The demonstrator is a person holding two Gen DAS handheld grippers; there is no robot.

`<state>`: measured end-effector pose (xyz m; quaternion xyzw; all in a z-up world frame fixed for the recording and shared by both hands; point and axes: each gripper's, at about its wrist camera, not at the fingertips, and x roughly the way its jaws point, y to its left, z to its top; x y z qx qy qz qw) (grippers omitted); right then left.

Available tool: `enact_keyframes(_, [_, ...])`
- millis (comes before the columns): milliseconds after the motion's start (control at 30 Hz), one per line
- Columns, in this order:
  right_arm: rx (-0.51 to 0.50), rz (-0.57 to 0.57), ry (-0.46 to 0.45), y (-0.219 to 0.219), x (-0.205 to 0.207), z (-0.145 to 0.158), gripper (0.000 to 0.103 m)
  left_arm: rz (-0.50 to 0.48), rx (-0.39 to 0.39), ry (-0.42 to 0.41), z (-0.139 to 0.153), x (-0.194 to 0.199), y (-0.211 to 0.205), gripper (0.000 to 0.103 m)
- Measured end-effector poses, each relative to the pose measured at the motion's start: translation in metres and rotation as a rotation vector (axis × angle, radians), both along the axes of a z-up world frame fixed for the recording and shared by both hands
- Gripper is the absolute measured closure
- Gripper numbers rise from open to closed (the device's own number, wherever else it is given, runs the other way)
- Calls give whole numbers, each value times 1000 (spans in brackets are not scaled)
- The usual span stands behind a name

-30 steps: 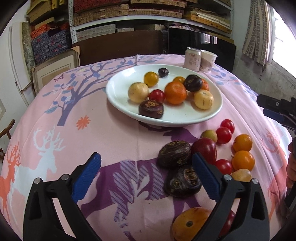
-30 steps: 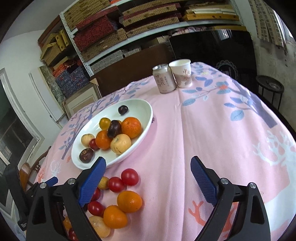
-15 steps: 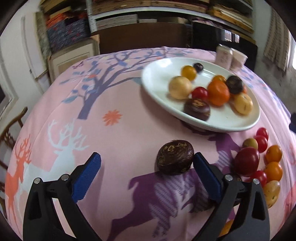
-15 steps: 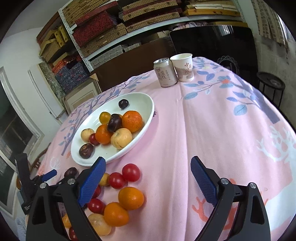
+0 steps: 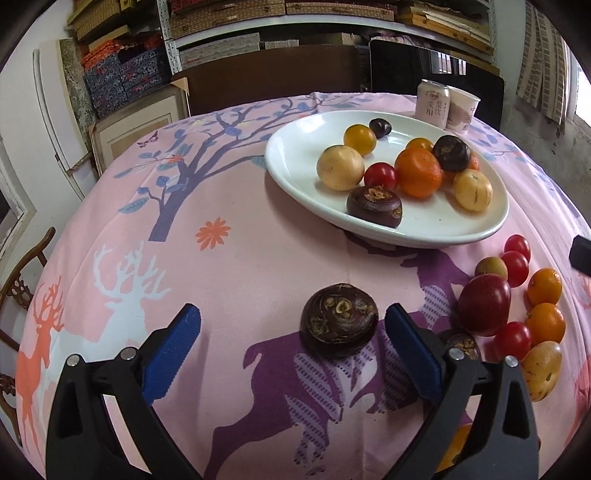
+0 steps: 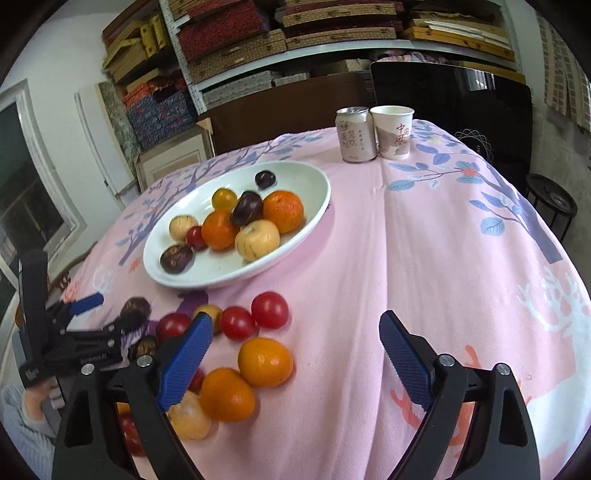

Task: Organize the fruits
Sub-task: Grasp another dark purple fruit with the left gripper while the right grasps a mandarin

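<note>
A white plate holds several fruits: oranges, pale yellow ones, a red tomato and dark brown ones. On the pink cloth a dark brown fruit lies between the fingers of my left gripper, close to the right pad and untouched; that gripper is open. A loose pile of tomatoes, oranges and a large red fruit lies in front of the plate. My right gripper hovers over the pile's right edge, its jaws closing, the pads pressing on nothing.
A drink can and a paper cup stand at the table's far edge behind the plate. Shelves with stacked boxes fill the back wall. A wooden chair stands left of the table, and a sleeve shows at lower left.
My left gripper has swung left off the fruit pile, and one dark brown fruit now lies between its fingers. The right gripper's fingers stand slightly closer together and its view has rolled.
</note>
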<state>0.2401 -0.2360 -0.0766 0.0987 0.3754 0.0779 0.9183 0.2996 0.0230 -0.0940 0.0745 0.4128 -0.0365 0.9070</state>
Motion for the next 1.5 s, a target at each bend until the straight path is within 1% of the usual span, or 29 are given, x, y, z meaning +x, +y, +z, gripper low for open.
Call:
enact_keyframes(33, [-10, 11, 7, 3, -2, -2, 19, -5, -4, 10, -1, 1, -1, 5])
enact_keyframes(67, [-20, 21, 14, 5, -4, -5, 21, -9, -6, 15, -2, 2, -2, 5])
enact_keyframes(100, [-36, 34, 25, 9, -5, -8, 25, -14, -8, 17, -2, 3, -2, 5])
enact_keyframes(200, [-57, 58, 43, 17, -8, -16, 35, -22, -3, 5, -1, 2, -6, 5])
enact_keyframes(367, [-37, 60, 44, 15, -8, -16, 38, -26, -1, -7, 1, 1, -7, 5])
enact_keyframes(467, [-2, 62, 62, 14, -4, -19, 43, -25, -11, 5, 0, 2, -6, 5])
enact_keyframes(533, [47, 71, 94, 12, 4, -23, 56, -25, -30, 21, -1, 3, -5, 5])
enact_keyframes(633, [117, 92, 128, 10, 10, -28, 62, -24, -53, 39, -3, 3, -2, 5])
enact_keyframes(767, [147, 99, 150, 9, 13, -30, 63, -38, -83, 44, -2, 3, -3, 5])
enact_keyframes(833, [165, 104, 164, 10, 18, -32, 63, -48, -80, 51, -5, 5, -5, 5])
enact_keyframes(900, [139, 110, 156, 15, 19, -32, 63, -50, -81, 72, -8, 8, -7, 5])
enact_keyframes(967, [126, 114, 150, 16, 18, -30, 63, -44, -107, 80, -9, 10, -4, 5])
enact_keyframes(1033, [122, 113, 146, 17, 16, -30, 66, -32, -131, 87, -10, 11, 1, 5])
enact_keyframes(1133, [79, 109, 125, 19, 11, -28, 66, -17, -157, 87, -10, 12, 7, 5])
enact_keyframes(1200, [56, 107, 115, 21, 9, -26, 66, -12, -159, 86, -10, 12, 8, 5])
enact_keyframes(1233, [49, 106, 112, 21, 9, -26, 66, -14, -155, 87, -10, 11, 7, 8])
enact_keyframes(1267, [41, 102, 110, 21, 9, -26, 66, -17, -143, 84, -10, 11, 6, 17])
enact_keyframes(1300, [31, 99, 107, 20, 8, -25, 66, -19, -120, 78, -9, 10, 4, 23])
enact_keyframes(1333, [23, 97, 103, 20, 8, -25, 66, -24, -101, 71, -9, 8, 2, 34])
enact_keyframes(1367, [15, 98, 99, 21, 7, -24, 66, -38, -102, 67, -8, 7, 1, 40])
enact_keyframes(1400, [9, 97, 96, 21, 7, -24, 66, -46, -102, 66, -8, 6, 0, 42])
enact_keyframes(1433, [0, 96, 92, 22, 6, -24, 66, -56, -102, 63, -7, 5, -1, 49])
enact_keyframes(1467, [-10, 95, 88, 23, 6, -23, 66, -66, -106, 60, -6, 3, -2, 60])
enact_keyframes(1500, [-13, 94, 86, 23, 5, -23, 66, -70, -108, 59, -6, 2, -2, 62])
